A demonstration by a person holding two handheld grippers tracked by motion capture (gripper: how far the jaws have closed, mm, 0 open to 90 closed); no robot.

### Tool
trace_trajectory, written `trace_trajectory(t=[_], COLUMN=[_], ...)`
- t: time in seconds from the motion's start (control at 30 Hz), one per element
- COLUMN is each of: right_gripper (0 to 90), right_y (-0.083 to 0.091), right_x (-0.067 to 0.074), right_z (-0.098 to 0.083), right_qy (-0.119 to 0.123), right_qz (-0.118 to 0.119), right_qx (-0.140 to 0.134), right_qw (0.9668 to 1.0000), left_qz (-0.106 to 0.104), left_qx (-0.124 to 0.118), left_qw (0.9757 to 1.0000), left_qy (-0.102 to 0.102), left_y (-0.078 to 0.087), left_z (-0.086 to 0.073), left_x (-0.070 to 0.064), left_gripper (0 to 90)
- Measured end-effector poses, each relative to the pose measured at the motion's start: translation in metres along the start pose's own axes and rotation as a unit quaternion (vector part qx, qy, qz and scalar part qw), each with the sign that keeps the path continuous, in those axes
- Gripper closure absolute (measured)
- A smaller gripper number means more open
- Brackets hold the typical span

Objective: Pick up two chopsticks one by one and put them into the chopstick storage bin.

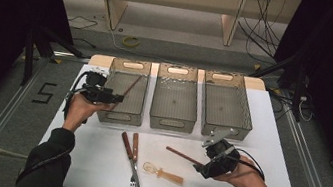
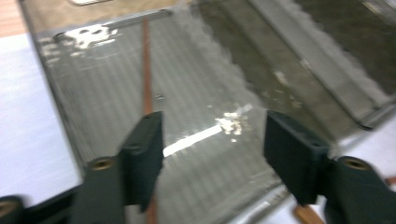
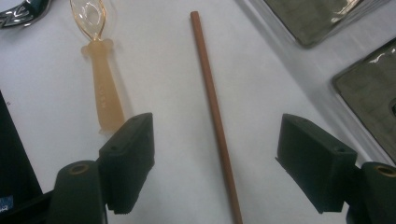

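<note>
Between the spread fingers (image 3: 130, 158) of the right gripper (image 3: 219, 163) lies a brown chopstick (image 3: 212, 100), flat on the white table (image 3: 46, 84) and untouched; the jaws stand wide and hold nothing. Lower the gripper until both pads flank the stick near its middle, then close squarely to prevent it rolling. Beyond the left gripper (image 2: 212, 149), whose jaws are apart and empty, a second chopstick (image 2: 146, 79) rests in the leftmost bin (image 1: 129, 67). Beside the right gripper's left finger lies an amber spoon (image 3: 100, 88); avoid it.

Chopstick (image 1: 130, 89) in left bin (image 1: 122, 113)
</note>
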State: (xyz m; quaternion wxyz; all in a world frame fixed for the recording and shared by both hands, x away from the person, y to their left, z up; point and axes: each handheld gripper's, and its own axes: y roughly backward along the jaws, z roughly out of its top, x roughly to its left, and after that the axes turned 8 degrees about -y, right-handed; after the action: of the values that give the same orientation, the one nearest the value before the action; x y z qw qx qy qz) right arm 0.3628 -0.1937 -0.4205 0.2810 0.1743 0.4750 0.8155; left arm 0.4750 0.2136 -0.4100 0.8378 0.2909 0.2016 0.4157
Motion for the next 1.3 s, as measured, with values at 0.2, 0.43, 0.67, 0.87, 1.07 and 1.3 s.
trace_trajectory(t=[0.2, 0.43, 0.67, 0.87, 1.07, 1.3], right_gripper=[29.9, 30.7, 32.8, 40.7, 49.0, 58.6], right_y=[0.000, -0.004, -0.006, -0.008, -0.014, -0.022], right_x=[-0.002, -0.005, -0.010, -0.013, -0.016, -0.021], right_z=[-0.001, -0.001, -0.002, -0.002, -0.002, -0.003], right_qy=[-0.002, -0.003, -0.006, 0.005, 0.006, 0.002], right_qz=[0.000, 0.002, 0.002, 0.000, -0.003, 0.000], right_qx=[0.012, 0.019, 0.034, 0.056, 0.086, 0.110], right_qw=[0.9999, 0.9998, 0.9994, 0.9984, 0.9963, 0.9940], left_qz=[-0.040, -0.074, -0.085, -0.098, -0.102, -0.110], left_qx=[-0.041, -0.062, -0.071, -0.078, -0.085, -0.097], left_qw=[0.9982, 0.9949, 0.9923, 0.9896, 0.9876, 0.9848], left_qy=[-0.015, -0.031, -0.057, -0.071, -0.083, -0.093], left_y=[0.013, 0.017, 0.016, 0.019, 0.021, 0.021], left_z=[-0.011, -0.022, -0.032, -0.036, -0.044, -0.057], left_x=[-0.017, -0.028, -0.043, -0.056, -0.068, -0.074], left_gripper=[23.6, 19.8, 19.5, 18.5, 18.2, 17.0])
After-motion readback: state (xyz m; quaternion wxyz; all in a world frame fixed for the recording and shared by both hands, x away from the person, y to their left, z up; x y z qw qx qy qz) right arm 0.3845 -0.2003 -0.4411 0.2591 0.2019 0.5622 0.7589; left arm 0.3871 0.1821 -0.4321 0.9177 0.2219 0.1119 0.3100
